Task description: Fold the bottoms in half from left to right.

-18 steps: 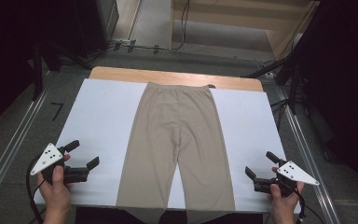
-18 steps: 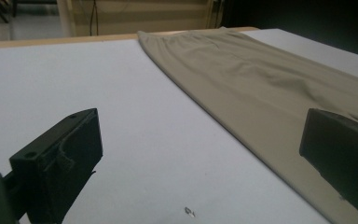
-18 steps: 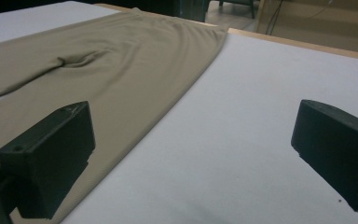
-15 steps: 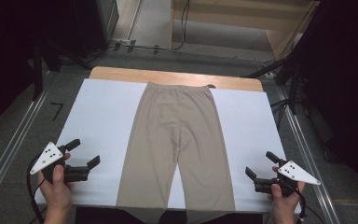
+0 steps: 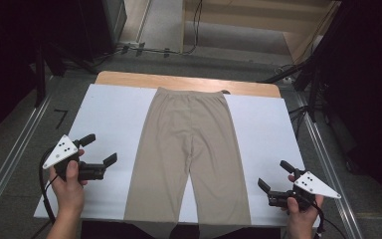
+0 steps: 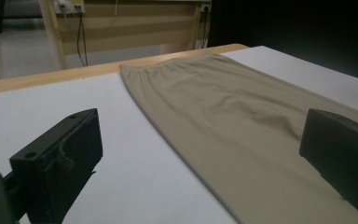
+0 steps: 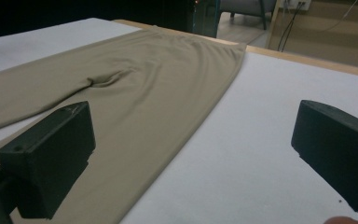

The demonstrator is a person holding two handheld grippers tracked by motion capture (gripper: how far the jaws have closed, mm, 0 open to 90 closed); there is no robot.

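Observation:
A pair of beige trousers (image 5: 189, 149) lies flat on a white sheet (image 5: 112, 112), with the waist at the far end and both legs running to the near edge. My left gripper (image 5: 101, 148) hovers open over the sheet, just left of the left leg. In the left gripper view, the left gripper (image 6: 200, 154) has the trousers (image 6: 242, 112) under its right jaw. My right gripper (image 5: 273, 174) is open beside the right leg. In the right gripper view, the right gripper (image 7: 191, 149) straddles the outer edge of the trousers (image 7: 144, 79). Nothing is held.
The sheet covers a wooden table (image 5: 129, 78) whose bare strip shows at the far end. Metal rails (image 5: 10, 159) run along both sides. Cables (image 5: 144, 50) and dark stands (image 5: 313, 74) sit on the floor beyond the table.
My left gripper has moved forward and to the right, closer to the left trouser leg. The right gripper has stayed put.

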